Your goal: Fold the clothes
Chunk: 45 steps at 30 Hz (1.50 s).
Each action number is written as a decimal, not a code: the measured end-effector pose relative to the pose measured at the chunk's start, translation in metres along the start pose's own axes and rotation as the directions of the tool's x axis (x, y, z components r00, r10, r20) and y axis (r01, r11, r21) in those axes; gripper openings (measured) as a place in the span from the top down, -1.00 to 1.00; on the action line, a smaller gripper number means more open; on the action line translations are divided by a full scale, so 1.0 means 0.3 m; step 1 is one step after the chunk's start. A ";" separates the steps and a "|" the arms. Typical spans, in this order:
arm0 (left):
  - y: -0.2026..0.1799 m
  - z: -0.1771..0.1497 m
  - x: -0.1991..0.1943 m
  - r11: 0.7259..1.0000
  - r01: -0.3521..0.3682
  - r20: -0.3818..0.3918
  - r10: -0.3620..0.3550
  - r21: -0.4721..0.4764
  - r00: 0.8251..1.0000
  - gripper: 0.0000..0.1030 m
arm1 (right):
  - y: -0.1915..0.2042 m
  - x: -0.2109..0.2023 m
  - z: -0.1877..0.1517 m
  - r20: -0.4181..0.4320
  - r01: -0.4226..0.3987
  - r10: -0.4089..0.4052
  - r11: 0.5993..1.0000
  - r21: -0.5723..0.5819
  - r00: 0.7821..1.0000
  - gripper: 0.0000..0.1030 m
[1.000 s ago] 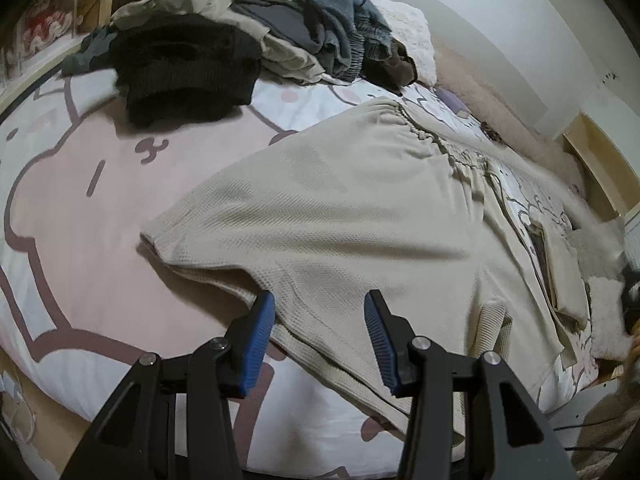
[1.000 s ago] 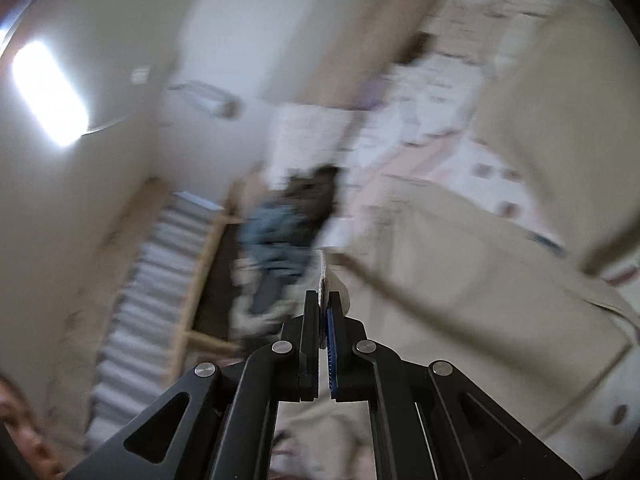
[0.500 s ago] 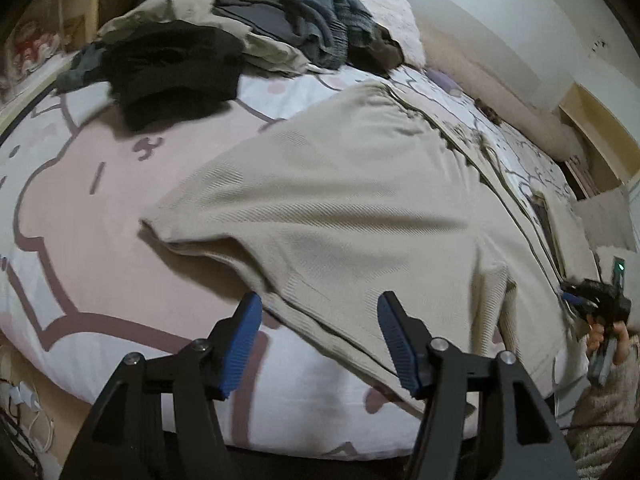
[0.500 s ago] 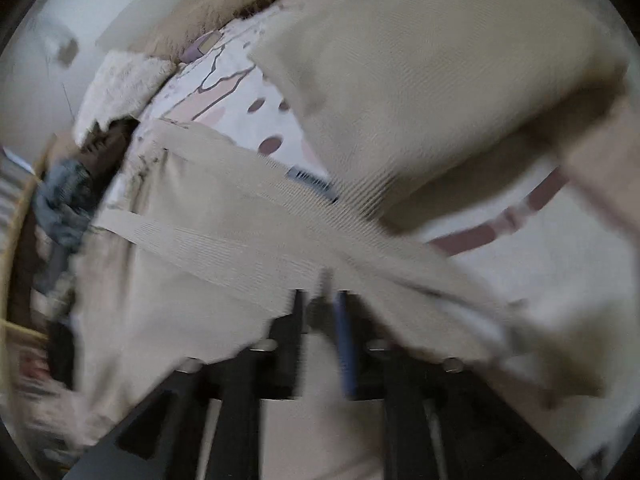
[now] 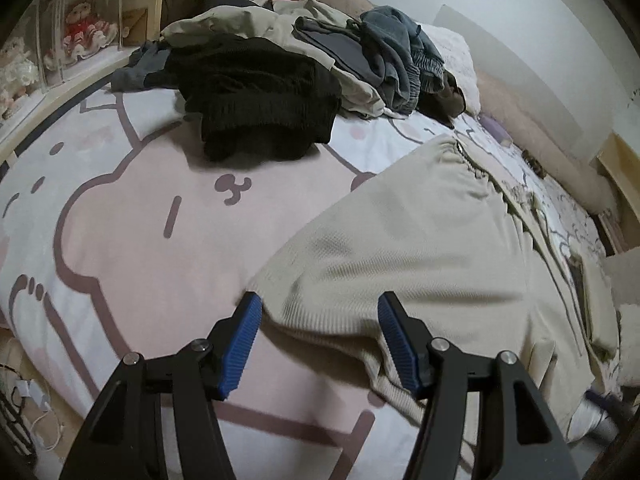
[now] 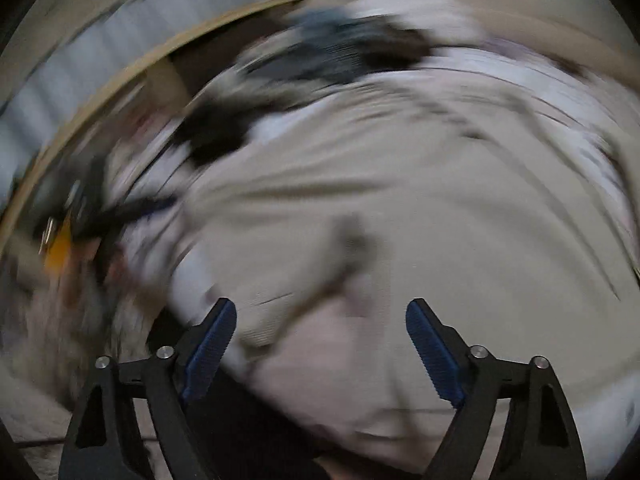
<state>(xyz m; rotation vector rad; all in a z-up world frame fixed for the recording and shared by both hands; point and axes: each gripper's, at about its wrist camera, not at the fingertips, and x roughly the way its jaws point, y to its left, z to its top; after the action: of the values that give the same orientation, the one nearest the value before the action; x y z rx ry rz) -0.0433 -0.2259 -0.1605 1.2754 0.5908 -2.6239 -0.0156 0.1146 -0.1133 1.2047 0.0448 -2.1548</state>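
Observation:
A beige knit garment (image 5: 420, 248) lies spread over the bed's pink and white cartoon sheet (image 5: 132, 216). In the left wrist view my left gripper (image 5: 320, 320) stands open just above the garment's near left hem corner, and the hem edge runs across the gap without touching the blue pads (image 5: 242, 344). The right wrist view is heavily blurred. There my right gripper (image 6: 320, 308) hangs over the same beige cloth (image 6: 400, 208); its jaws are opening wide, with cloth below the gap and nothing pressed between the pads (image 6: 208, 352).
A pile of clothes sits at the bed's far end: a black knit (image 5: 260, 96), grey-blue pieces (image 5: 396, 60) and pale ones. Behind it is a fluffy white pillow (image 5: 452, 52). Dolls in a clear case (image 5: 80, 28) stand at the left. The bed's near edge drops away below the grippers.
My right gripper, shut on a strip of cloth a second ago, has let go, opened wide and swung down over the garment. My left gripper opened wider and moved to the hem corner.

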 end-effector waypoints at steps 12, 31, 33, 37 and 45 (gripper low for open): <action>-0.009 0.018 0.103 0.996 -0.057 -0.048 0.060 0.068 0.997 0.89 | 0.119 0.233 -0.060 -0.245 0.041 -0.087 0.982 -0.187 0.966 0.92; -0.005 -0.031 -0.066 0.982 -0.167 0.029 0.165 0.087 0.986 0.25 | -0.401 -0.278 -0.156 0.091 0.147 -0.190 0.926 0.348 0.978 -0.70; -0.022 -0.026 -0.097 0.990 -0.128 0.046 0.125 0.064 0.991 0.24 | -0.551 -0.376 -0.231 0.138 0.141 -0.248 0.838 0.527 0.959 -0.70; -0.095 -0.017 -0.129 0.997 -0.043 0.057 0.040 0.058 0.998 0.24 | -0.804 -0.537 -0.459 0.252 -0.041 -0.307 0.558 0.829 0.918 -0.62; -0.268 -0.026 -0.109 0.990 0.037 0.019 -0.040 0.135 0.999 0.23 | -0.962 -0.519 -0.686 0.522 -0.495 -0.250 0.168 0.853 0.815 -0.61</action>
<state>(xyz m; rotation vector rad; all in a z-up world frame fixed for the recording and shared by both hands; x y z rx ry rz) -0.0427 -0.1503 -0.1168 1.2820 0.4457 -2.7472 0.0326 0.4906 -0.1912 0.9269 -2.0241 -2.1739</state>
